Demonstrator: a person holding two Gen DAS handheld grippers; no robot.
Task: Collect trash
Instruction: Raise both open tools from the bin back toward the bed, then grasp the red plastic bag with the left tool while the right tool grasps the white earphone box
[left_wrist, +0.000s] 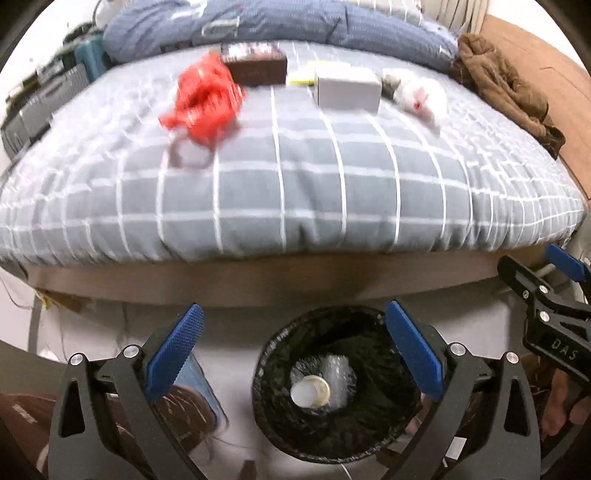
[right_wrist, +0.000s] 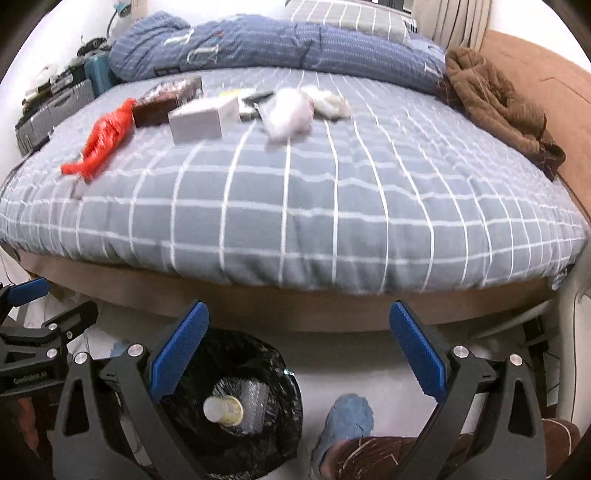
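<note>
A black-lined trash bin (left_wrist: 280, 354) stands on the floor at the foot of the bed; a bottle (left_wrist: 309, 390) and bubble wrap lie in it. It also shows in the right wrist view (right_wrist: 273, 373). My left gripper (left_wrist: 295, 347) is open and empty above the bin. My right gripper (right_wrist: 299, 350) is open and empty, just right of the bin. On the bed lie a red plastic bag (left_wrist: 205, 99) (right_wrist: 105, 136), a white box (left_wrist: 347, 90) (right_wrist: 201, 122), a dark brown box (left_wrist: 258, 62) (right_wrist: 162, 101) and crumpled white wrappers (left_wrist: 421, 98) (right_wrist: 291, 112).
The bed has a grey checked cover (right_wrist: 332, 192), a blue duvet (right_wrist: 258, 44) at the back and a brown garment (right_wrist: 495, 99) at the right. A suitcase (right_wrist: 48, 110) stands at the left. My slippered feet (right_wrist: 351, 424) are on the floor beside the bin.
</note>
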